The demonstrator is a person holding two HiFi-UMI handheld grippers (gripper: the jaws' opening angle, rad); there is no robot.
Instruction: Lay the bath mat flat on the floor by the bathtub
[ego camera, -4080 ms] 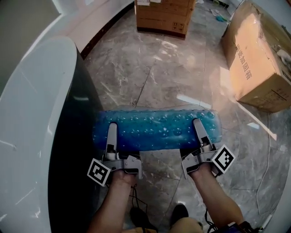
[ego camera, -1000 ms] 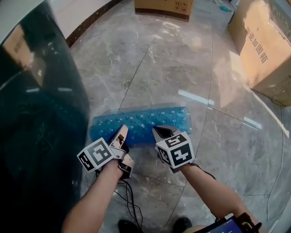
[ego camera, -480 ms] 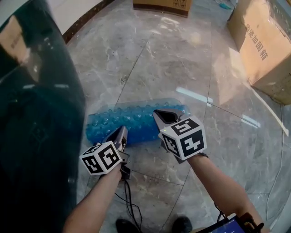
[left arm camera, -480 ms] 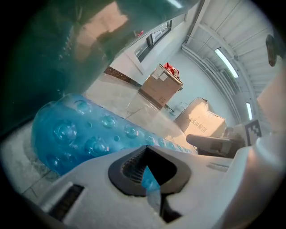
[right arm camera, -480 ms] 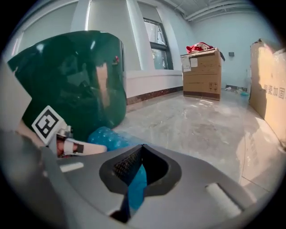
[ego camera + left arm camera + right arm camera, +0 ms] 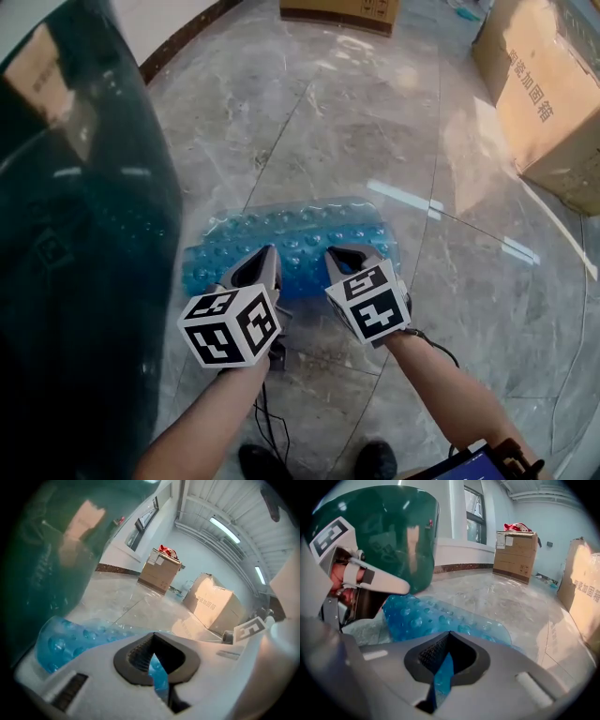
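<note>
Blue bath mat (image 6: 300,239) on the floor (image 6: 337,122) just beside the dark green bathtub (image 6: 75,244), one short end close to the bathtub wall. Left gripper (image 6: 261,267) clenched on the near long edge, at the end nearer the bathtub, blue sheet pinched between its jaws. Right gripper (image 6: 349,260) clamped on the same edge, farther from the bathtub. Cardboard box (image 6: 544,94) well apart from the bathtub

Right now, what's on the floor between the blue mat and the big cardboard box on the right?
Nothing: in the head view, only bare glossy stone floor separates the blue mat from the cardboard box.
</note>
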